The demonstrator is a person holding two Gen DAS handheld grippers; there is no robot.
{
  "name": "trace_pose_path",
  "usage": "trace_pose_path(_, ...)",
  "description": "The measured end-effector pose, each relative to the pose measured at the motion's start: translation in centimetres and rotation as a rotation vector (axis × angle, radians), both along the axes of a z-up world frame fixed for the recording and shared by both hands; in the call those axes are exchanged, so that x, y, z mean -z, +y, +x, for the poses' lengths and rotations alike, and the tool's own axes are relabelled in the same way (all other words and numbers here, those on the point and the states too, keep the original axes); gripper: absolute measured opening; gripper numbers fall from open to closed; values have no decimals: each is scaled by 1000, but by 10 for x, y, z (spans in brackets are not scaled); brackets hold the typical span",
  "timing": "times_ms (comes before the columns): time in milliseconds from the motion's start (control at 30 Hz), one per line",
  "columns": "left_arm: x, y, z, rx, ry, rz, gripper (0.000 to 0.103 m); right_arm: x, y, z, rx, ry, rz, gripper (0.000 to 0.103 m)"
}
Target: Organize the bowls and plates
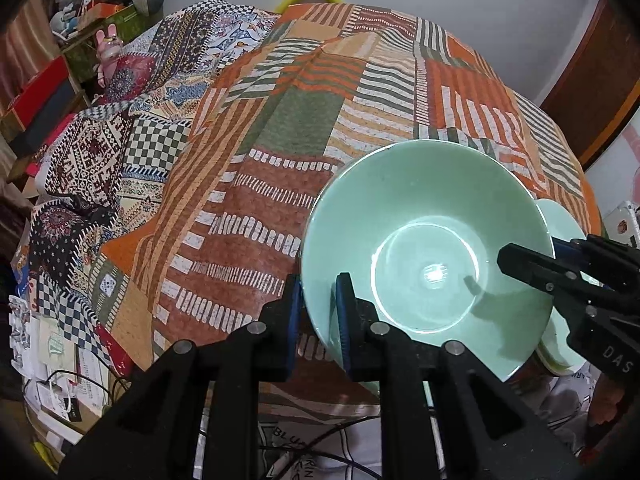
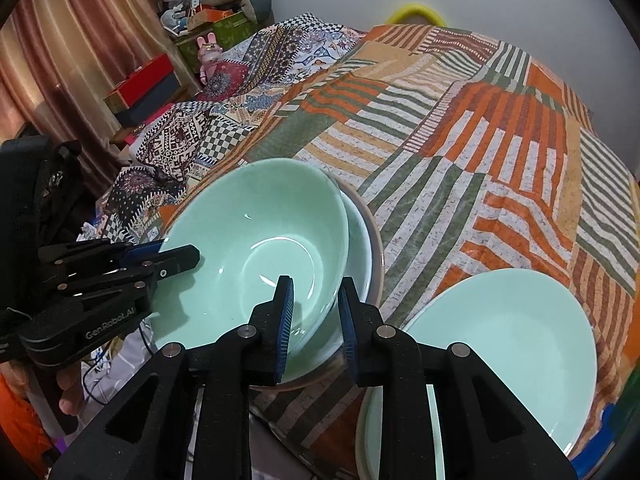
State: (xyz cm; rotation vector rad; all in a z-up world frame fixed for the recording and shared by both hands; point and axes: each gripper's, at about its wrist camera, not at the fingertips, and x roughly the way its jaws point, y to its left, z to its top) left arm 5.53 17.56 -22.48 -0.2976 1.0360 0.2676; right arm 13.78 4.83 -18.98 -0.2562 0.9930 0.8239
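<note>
A pale green bowl [image 1: 424,248] [image 2: 256,248] sits tilted on top of another green bowl [image 2: 358,244] and a grey-brown dish [image 2: 376,248] on the patchwork cloth. My left gripper [image 1: 316,320] straddles the top bowl's left rim, one finger inside and one outside, with a small gap at the rim. My right gripper [image 2: 314,320] straddles the opposite rim the same way; it also shows in the left wrist view [image 1: 532,264]. The left gripper shows in the right wrist view [image 2: 172,258]. A green plate [image 2: 504,352] lies at the lower right on other plates.
The table [image 1: 304,128] is covered by an orange, green and white patchwork cloth. A second patterned cloth [image 1: 120,148] lies on the left. Boxes and toys [image 2: 160,76] stand beyond it. Papers and cables [image 1: 68,368] lie below the table edge.
</note>
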Motion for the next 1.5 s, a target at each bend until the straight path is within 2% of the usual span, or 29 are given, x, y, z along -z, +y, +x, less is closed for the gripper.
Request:
trace_pose_path(67,-5,0,-1,3,-12,0,19,0,-1,0,0,4,6,22)
trace_pose_path(233,-17,0,-6,-3,-48,-3,31,-4,-4,-1,8,-2,9,23)
trace_pose_path(400,-28,2,-11,-16,-85,-16,40,-20,-13,-6,12,-77,35,42)
trace_pose_path(500,-32,4,-14,-23,-103,-27,42,-24,-16,-3,23,-89,45,44)
trace_pose_path(633,-26,9,-18,-38,-102,-42,50,-21,-18,4,43,-67,50,44)
trace_pose_path(900,4,15,-12,-28,-47,-137,50,2,-13,15,56,22,24,44)
trace_pose_path(1133,24,18,-2,-20,-27,-200,50,14,-6,21,48,60,10,44)
trace_pose_path(1333,34,18,6,-8,-19,-229,39,23,-3,27,48,95,6,43)
trace_pose_path(1500,37,16,11,9,-21,-249,30,31,0,29,38,118,-7,31)
